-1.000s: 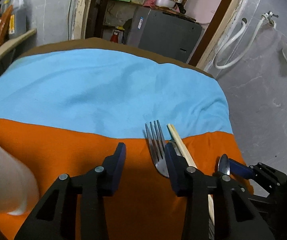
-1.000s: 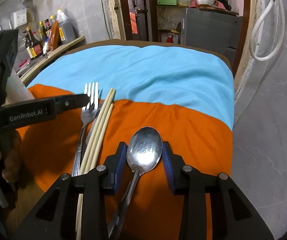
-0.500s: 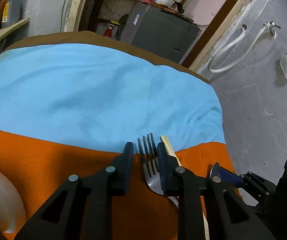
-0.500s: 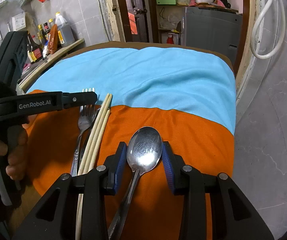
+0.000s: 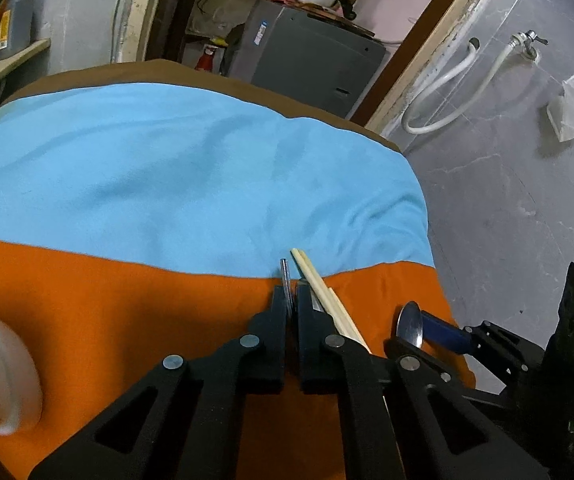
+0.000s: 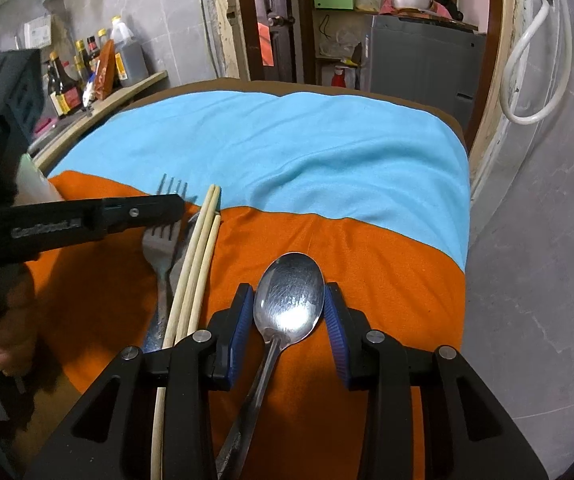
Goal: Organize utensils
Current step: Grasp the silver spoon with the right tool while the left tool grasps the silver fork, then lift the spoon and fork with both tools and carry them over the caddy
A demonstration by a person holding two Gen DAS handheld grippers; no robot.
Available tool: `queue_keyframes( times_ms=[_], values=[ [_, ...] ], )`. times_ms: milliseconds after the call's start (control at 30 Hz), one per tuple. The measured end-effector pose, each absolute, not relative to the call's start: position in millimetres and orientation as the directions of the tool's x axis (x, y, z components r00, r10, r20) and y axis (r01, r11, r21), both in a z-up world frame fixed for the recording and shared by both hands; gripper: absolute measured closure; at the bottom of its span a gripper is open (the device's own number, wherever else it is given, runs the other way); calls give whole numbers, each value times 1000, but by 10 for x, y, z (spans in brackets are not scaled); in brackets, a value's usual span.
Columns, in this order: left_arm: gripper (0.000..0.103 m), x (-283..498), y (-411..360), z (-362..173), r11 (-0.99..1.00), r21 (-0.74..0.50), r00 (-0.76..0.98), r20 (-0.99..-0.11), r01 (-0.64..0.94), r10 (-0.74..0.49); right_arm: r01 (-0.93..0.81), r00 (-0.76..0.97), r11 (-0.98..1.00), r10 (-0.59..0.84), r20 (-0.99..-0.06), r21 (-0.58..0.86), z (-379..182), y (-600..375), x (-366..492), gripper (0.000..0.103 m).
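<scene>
Two views are given, the left wrist first. There the left hand-held gripper point(image 5: 291, 300) is seen with its jaws brought together on the fork point(image 5: 284, 276), turned edge-on so that only a thin sliver of tines pokes out toward 12 o'clock beyond the fingertips. The chopsticks point(image 5: 319, 286) lie just beside it at 1 o'clock, their long axis running from 5 toward 11 o'clock. The spoon point(image 5: 410, 322) is glimpsed at 3 o'clock, next to a blue pad of the other tool.

In the right wrist view, the right hand-held gripper point(image 6: 289, 316) is held with its jaws apart, straddling the bowl of the spoon point(image 6: 290, 294); whether the pads touch it cannot be told. The spoon's handle runs back toward 7 o'clock. The fork point(image 6: 159, 244) lies at 10 o'clock under the left hand-held gripper point(image 6: 175, 206), nearer the left hand, its long axis along 12 to 6 o'clock.

Counted on the orange cloth point(image 6: 367, 264) over the table: one fork, one spoon, two chopsticks point(image 6: 197, 264) showing plainly; a third cannot be ruled out.
</scene>
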State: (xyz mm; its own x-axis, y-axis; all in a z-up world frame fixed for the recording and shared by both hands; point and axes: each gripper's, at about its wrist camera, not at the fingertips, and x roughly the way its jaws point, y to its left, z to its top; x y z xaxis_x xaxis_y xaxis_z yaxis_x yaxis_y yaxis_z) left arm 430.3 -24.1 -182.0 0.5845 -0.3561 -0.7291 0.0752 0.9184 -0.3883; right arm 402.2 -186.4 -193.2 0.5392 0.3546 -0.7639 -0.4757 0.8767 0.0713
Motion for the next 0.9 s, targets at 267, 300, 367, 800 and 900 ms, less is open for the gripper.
queue_keyframes(
  times_ms=[267,300,367,800,900],
  values=[
    [101,4067,-198,-1652,936,-347,659,-691,58,-297,-476,539,879,322,-778,33,-1936,-1774,4018,59],
    [101,4039,-194,-1632,937,-343,664,-687,60,-294,-471,543,881,317,-778,31,-1935,-1782,4018,61],
    [101,3993,-210,-1607,944,-325,678,-680,63,-279,-458,548,888,311,-777,33,-1934,-1801,4024,68],
    [103,3638,-241,-1280,966,-249,802,-561,75,-207,-439,657,893,396,-642,101,-1695,-2024,3761,71],
    [103,3529,-261,-1220,976,-205,831,-528,76,-176,-460,702,883,427,-571,95,-1588,-2039,3613,71]
  ],
)
